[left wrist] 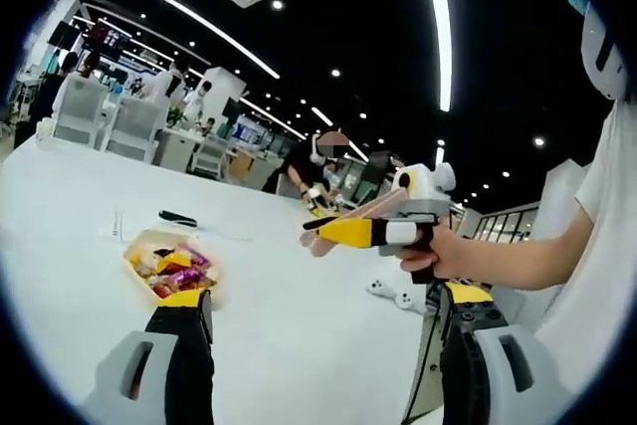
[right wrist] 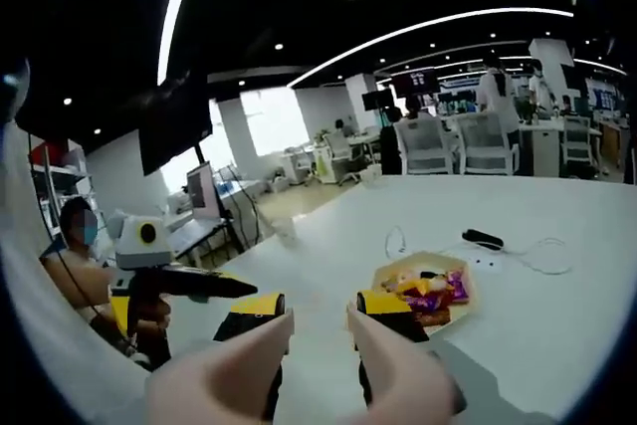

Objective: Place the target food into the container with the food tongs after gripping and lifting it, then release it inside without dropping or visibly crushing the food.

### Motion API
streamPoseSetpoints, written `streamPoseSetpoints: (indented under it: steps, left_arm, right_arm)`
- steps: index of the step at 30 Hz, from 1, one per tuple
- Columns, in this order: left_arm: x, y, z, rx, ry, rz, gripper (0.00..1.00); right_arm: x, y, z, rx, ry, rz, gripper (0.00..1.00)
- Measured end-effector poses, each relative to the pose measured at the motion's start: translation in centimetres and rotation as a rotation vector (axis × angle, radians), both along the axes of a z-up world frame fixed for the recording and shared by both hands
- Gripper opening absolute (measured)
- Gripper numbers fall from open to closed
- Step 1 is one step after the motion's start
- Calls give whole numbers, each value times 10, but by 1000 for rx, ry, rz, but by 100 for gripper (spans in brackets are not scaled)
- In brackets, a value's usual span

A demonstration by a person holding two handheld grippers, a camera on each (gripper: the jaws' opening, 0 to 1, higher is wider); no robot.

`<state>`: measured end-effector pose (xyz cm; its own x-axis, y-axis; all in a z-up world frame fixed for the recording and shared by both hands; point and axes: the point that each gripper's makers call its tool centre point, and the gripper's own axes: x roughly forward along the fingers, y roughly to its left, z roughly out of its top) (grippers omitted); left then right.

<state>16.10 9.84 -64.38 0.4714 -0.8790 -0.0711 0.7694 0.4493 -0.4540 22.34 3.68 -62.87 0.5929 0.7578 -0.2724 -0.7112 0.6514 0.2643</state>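
In the left gripper view, the left tongs (left wrist: 323,330), two grey arms with yellow and black tips, rise from the bottom edge and stand wide apart with nothing between them. Just beyond the tip of the left-hand arm, a shallow tan tray (left wrist: 139,246) rests on the large white desk (left wrist: 279,316), filled with a heap of mixed food in yellow, red and purple wrappers (left wrist: 177,268). Above the gap, the right tongs (left wrist: 311,236) reach in from the right, held in a person's hand (left wrist: 438,251); long flesh-pink blades extend from a yellow and black body, their tips close together and holding nothing, raised well above the desk and apart from the tray.

In the right gripper view, the right tongs (right wrist: 323,330) point forward with the pink blades a narrow gap apart and empty. The tray (right wrist: 468,291) lies just past the right-hand blade, with the food (right wrist: 428,296) inside it. A black oblong object (right wrist: 483,239) and a thin white cable (right wrist: 542,251) lie on the desk (right wrist: 557,335) beyond. The left tongs (right wrist: 234,289) hover at the left, held by a hand (right wrist: 149,320).
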Motion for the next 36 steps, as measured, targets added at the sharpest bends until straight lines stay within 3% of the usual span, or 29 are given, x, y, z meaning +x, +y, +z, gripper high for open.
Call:
streamPoseSetpoints:
  steps: [5, 11, 15, 19, 24, 30, 36]
  left_arm:
    - [-10, -7, 6, -10, -9, -57, 86]
    - [-9, -6, 12, -30, -16, -70, 86]
    - [-10, 0, 21, -74, -3, -91, 75]
    - [-8, 7, 24, -73, -15, -93, 73]
    - [-7, 19, 29, -95, 1, -98, 62]
    - [-10, 20, 41, -137, -9, -114, 63]
    - [-21, 14, 50, -172, -3, -182, 63]
  right_arm:
    - [-16, 8, 9, 60, -3, 41, 29]
    - [-33, 22, 15, 111, 0, 127, 28]
    - [-49, 36, 18, 112, -17, 197, 28]
    - [-50, 41, 16, 131, -3, 217, 28]
    - [-52, 49, 23, 198, 21, 240, 28]
    - [-57, 63, 38, 263, 30, 300, 28]
    - [-70, 74, 44, 296, 40, 360, 28]
